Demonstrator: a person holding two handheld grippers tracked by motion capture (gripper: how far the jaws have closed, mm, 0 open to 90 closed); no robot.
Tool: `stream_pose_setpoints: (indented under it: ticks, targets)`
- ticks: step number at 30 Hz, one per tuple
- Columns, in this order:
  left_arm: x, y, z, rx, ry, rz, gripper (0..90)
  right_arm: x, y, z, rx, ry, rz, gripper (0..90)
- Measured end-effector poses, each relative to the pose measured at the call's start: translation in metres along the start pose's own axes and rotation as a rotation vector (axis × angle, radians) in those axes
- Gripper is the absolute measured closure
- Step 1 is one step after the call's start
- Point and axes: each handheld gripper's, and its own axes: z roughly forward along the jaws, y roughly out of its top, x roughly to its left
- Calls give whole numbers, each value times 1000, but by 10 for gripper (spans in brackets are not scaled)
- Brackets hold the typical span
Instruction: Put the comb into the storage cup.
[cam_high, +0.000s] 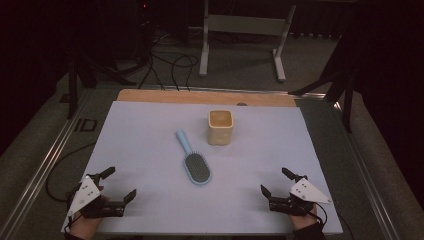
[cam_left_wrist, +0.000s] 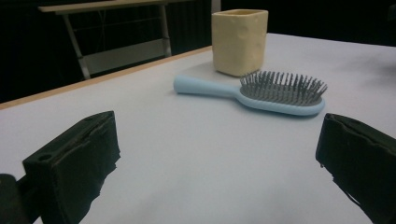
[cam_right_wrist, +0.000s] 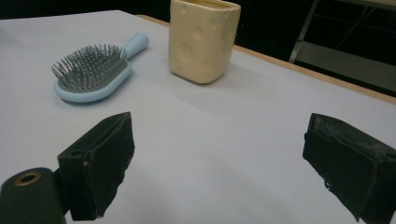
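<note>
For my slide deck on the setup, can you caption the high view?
Two open grippers, left and right, rest near a blue hairbrush and yellow cup.

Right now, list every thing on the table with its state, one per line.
Hairbrush: lying flat, bristles up, handle pointing toward the far edge, untouched.
Cup: upright, mouth open, standing apart from the hairbrush.
Left claw: open, holding nothing.
Right claw: open, holding nothing.

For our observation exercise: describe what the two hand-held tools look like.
Each tool, left and right, is black, with two blocky black jaws and a pale grey three-cornered plate on top dotted with small holes. A thin dark cable trails from each. A dark sleeve shows at the right wrist.
</note>
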Motion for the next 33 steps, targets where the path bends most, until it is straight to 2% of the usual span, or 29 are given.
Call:
stream_pose_setpoints:
  ticks: [11, 19, 28, 33]
  targets:
    - [-2, 2, 0, 1, 0, 14, 0, 3, 1, 0, 11, -5, -12, 90]
    - [-8, 9, 4, 31, -38, 45, 0, 3, 1, -1, 10, -5, -11, 91]
    - [-9, 14, 4, 26, -36, 41, 0, 4, 3, -1, 4, -13, -15, 91]
    - [-9, 22, 4, 16, -52, 29, 0, 5, 3, -2, -2, -15, -18, 91]
